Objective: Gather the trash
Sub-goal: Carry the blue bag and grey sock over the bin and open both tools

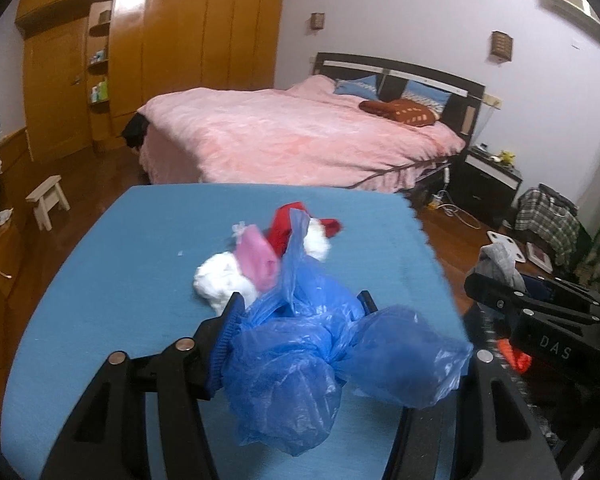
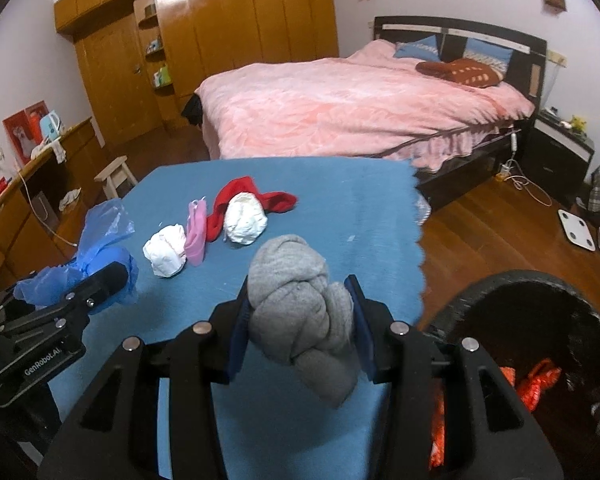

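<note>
We see the left gripper (image 1: 300,308) pinching a crumpled blue plastic bag (image 1: 300,356) at lower centre of its view, above the blue table (image 1: 100,280). The right gripper (image 2: 298,308) clamps a knotted grey sock (image 2: 296,304) at lower centre. Only the right view shows the black bin (image 2: 540,320), lower right, holding orange scraps.
</note>
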